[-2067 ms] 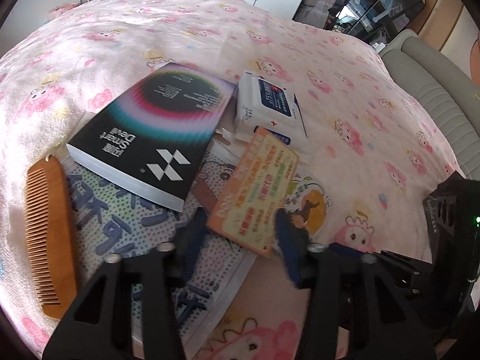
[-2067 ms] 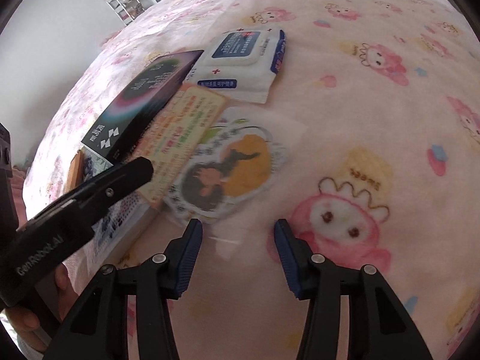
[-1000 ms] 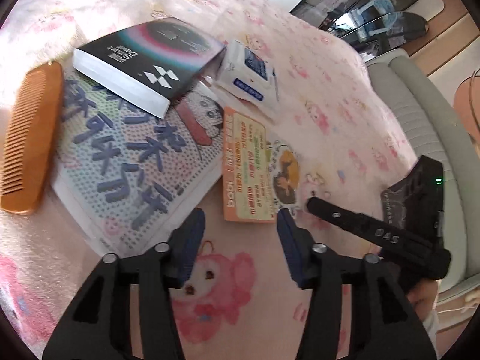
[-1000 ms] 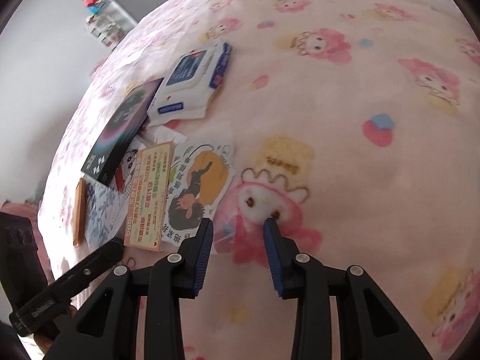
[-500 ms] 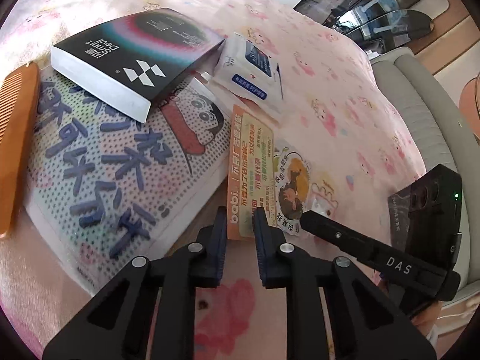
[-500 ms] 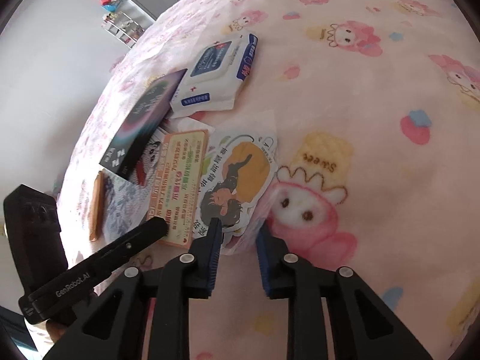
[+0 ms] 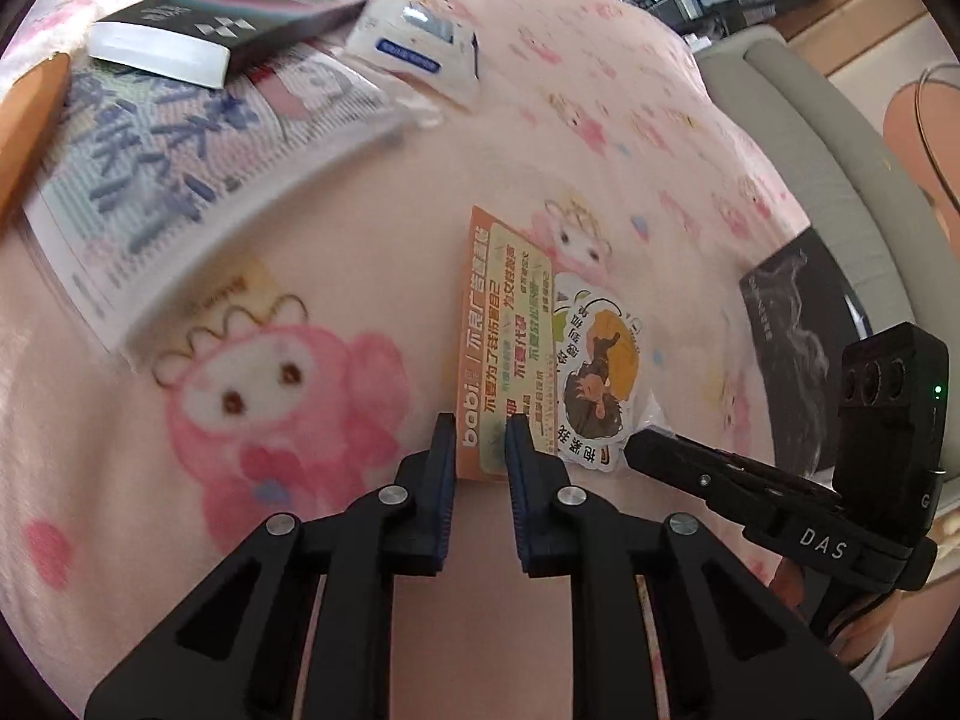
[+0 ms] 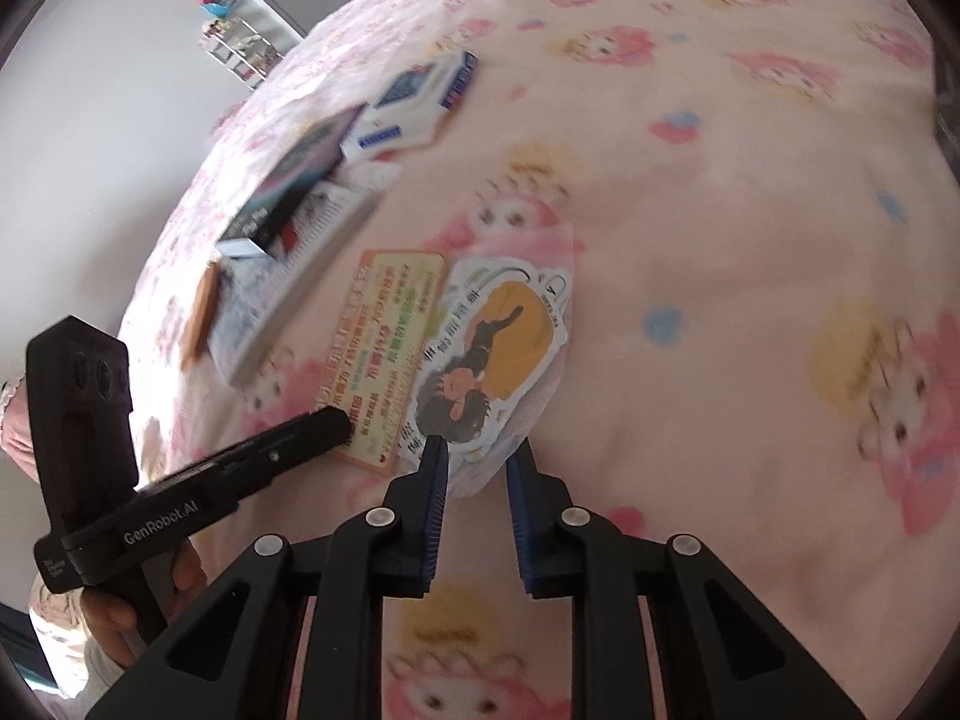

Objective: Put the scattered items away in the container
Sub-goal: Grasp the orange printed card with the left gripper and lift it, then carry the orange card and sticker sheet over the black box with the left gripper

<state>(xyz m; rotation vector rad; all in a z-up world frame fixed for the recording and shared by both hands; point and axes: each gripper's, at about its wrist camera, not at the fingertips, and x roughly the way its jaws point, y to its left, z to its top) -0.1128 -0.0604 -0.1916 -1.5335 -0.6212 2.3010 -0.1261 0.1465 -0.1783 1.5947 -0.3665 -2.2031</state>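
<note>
We've dragged the orange card (image 7: 503,343) and sticker (image 8: 492,354) clear of the blue-patterned book (image 7: 180,138); left gripper (image 7: 477,441) pinches the card, right gripper (image 8: 477,459) the sticker.

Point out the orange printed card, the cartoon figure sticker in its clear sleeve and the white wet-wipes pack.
Orange printed card (image 7: 507,348), left wrist view: centre of its printed face.
Cartoon figure sticker in its clear sleeve (image 8: 498,342), right wrist view: the figure's yellow top.
White wet-wipes pack (image 7: 420,51), left wrist view: its top face.

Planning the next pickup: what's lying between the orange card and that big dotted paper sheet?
Only bare pink blanket separates the orange card from the dotted sheet, seen in the left wrist view.
</note>
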